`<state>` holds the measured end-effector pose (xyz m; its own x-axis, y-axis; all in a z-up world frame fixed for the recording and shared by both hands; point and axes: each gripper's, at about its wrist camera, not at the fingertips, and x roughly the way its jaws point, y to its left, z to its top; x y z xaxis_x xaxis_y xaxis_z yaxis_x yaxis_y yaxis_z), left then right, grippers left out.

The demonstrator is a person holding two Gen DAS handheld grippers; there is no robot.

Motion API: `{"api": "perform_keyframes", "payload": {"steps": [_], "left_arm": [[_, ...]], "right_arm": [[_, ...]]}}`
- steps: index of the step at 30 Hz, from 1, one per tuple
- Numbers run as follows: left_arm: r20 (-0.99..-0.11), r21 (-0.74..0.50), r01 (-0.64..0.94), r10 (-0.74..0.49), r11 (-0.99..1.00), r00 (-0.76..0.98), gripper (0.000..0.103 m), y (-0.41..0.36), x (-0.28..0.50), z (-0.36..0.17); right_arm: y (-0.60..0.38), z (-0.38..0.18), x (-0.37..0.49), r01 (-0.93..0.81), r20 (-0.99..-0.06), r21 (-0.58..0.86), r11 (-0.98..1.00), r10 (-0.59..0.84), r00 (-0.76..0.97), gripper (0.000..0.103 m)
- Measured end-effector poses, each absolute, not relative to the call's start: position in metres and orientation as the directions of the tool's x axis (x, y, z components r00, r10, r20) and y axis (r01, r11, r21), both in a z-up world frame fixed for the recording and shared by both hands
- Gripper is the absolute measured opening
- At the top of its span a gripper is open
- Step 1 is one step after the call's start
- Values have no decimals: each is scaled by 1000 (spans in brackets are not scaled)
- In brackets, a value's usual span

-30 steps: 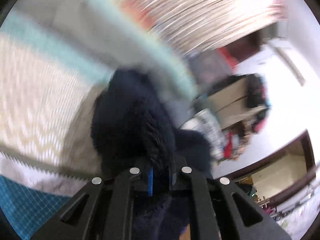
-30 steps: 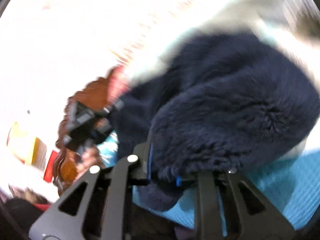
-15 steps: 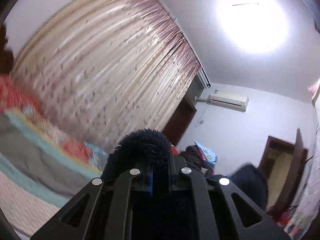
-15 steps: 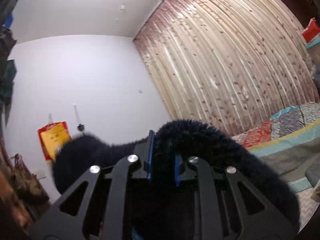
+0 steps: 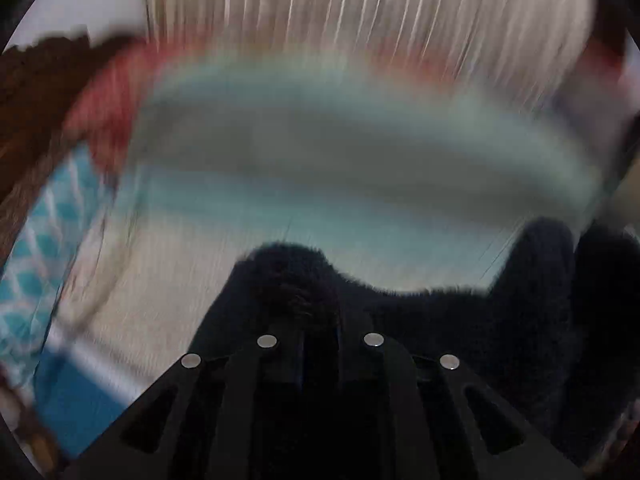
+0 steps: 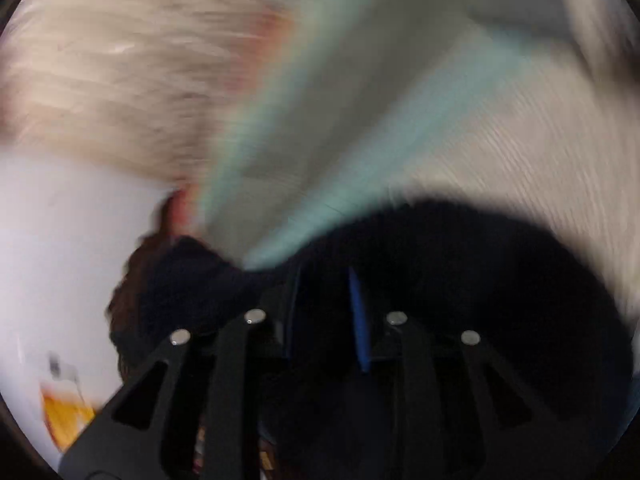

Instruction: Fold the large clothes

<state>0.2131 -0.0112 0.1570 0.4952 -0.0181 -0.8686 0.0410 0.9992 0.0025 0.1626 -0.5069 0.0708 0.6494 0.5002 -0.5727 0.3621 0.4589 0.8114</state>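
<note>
A dark navy fleece garment (image 5: pixel 460 320) hangs between my two grippers above the bed. My left gripper (image 5: pixel 320 320) is shut on a bunched edge of the garment, which bulges over the fingertips. In the right wrist view the garment (image 6: pixel 480 280) fills the lower right. My right gripper (image 6: pixel 324 304) has its blue pads a little apart with dark fleece between them, still holding the garment. Both views are heavily motion-blurred.
A bed with a grey and teal striped cover (image 5: pixel 340 152) lies ahead, with a cream patterned part (image 5: pixel 160 280) nearer. Pale curtains (image 5: pixel 360 8) hang behind. A brown wooden headboard (image 5: pixel 36 92) stands at left. A white wall (image 6: pixel 60 248) is at left in the right wrist view.
Both grippers have swung down from pointing at the ceiling and curtains to pointing at the bed, carrying the navy garment. The right pads look slightly wider apart.
</note>
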Motion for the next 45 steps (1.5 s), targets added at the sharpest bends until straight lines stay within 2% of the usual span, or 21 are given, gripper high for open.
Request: {"api": "perform_keyframes", "payload": {"steps": [3,6,7,8,10,13,16,19,20,21,22,24,27,30,31,32,34,36,38,42,45], "left_arm": [[-946,-56,-25,-45,998,320,39,5,199,69],[-913,-81,-32,-61,996,402,39,15,180,65],[-895,-110,-28,-87,994,437,39,19,172,71],[-879,-144,-28,-115,989,463,39,22,163,73],[-841,-212,-20,-171,977,514,41,28,158,75],[-766,-261,24,-222,965,603,41,43,117,93],[-708,-262,54,-230,963,668,41,69,89,91],[-698,-190,32,-157,981,699,41,94,64,82],[-714,-151,8,-115,988,691,41,104,61,73],[-736,-136,-13,-92,991,671,41,114,60,64],[-752,-136,-31,-83,990,653,41,125,63,54],[-787,-159,-97,-67,982,613,41,147,60,39],[-803,-172,-144,-54,975,594,41,166,59,29],[-794,-148,-153,-25,977,607,41,166,65,34],[-790,-140,-157,-14,978,613,41,164,67,36],[-786,-122,-167,8,978,618,41,161,70,38],[-785,-91,-180,41,979,618,41,154,76,41],[-791,-76,-183,53,980,609,41,151,85,38],[-794,-71,-183,56,981,605,41,152,90,36],[-803,-32,-169,75,985,591,41,155,106,30],[-807,8,-169,106,986,580,41,159,113,24]], "right_arm": [[-483,13,137,371,-653,750,548,522,548,23],[-469,13,105,269,-657,720,639,504,561,27],[-466,24,95,223,-655,702,676,489,576,57],[-461,32,85,158,-629,698,699,492,602,101],[-455,37,74,117,-612,686,718,481,628,98],[-440,29,67,96,-667,640,763,488,563,98],[-421,41,57,44,-724,491,870,380,576,98],[-392,21,58,-8,-845,258,966,229,484,97],[-383,6,60,-28,-892,176,984,171,417,64],[-382,3,58,-39,-895,182,983,181,407,35],[-386,7,62,-32,-880,248,968,239,410,23],[-405,41,66,-15,-828,275,961,245,504,17],[-449,117,78,53,-750,68,996,16,662,16],[-524,178,97,296,-634,-184,937,-343,693,17],[-559,187,103,406,-591,-274,871,-486,643,31],[-580,188,111,462,-588,-296,836,-541,601,57],[-634,174,118,581,-647,-295,759,-606,464,64],[-662,160,98,626,-714,-85,775,-485,505,66],[-662,147,74,601,-712,168,781,-325,622,78],[-592,146,58,407,-637,376,832,-86,766,78],[-503,132,79,118,-642,487,865,263,720,79]]}}
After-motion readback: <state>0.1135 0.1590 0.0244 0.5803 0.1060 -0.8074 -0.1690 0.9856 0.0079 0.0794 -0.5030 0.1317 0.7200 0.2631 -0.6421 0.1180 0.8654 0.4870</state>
